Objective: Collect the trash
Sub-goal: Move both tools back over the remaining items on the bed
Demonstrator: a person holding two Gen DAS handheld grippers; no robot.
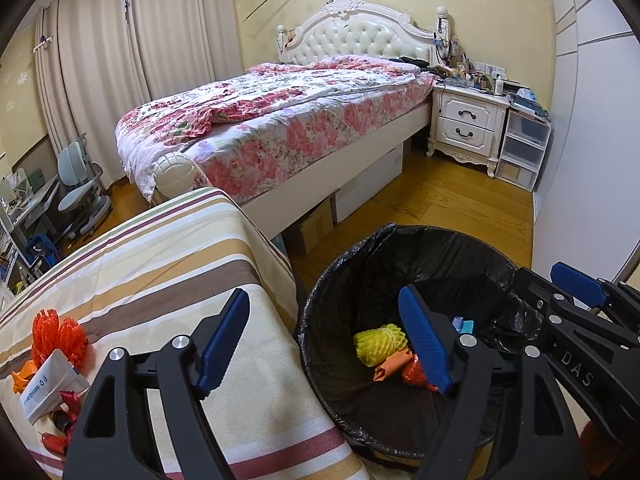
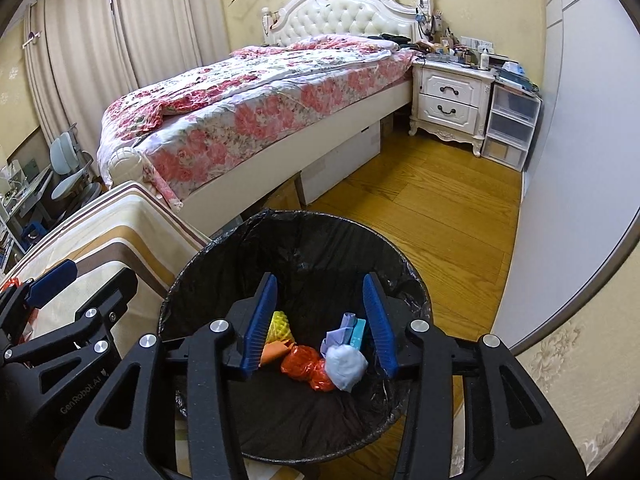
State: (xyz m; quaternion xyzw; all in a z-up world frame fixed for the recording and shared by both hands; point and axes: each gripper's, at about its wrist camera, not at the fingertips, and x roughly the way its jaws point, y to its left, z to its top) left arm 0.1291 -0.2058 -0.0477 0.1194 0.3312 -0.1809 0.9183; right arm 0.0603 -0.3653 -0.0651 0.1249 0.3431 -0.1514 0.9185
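Left hand-held gripper (image 1: 324, 344) alone views orange netting (image 1: 60, 336) on cloth.

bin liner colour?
Black bin liner, clearest in the right wrist view.

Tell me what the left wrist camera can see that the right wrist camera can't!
Only the left wrist view shows the trash not yet collected on the striped cloth: orange foam netting, a white packet and red wrappers.

Only the right wrist view shows a pale blue wad in the bin, between the right gripper and its open jaws.

Both show the black-lined trash bin, the yellow foam net and orange wrappers inside it, the open, empty left gripper, and the floral bed.
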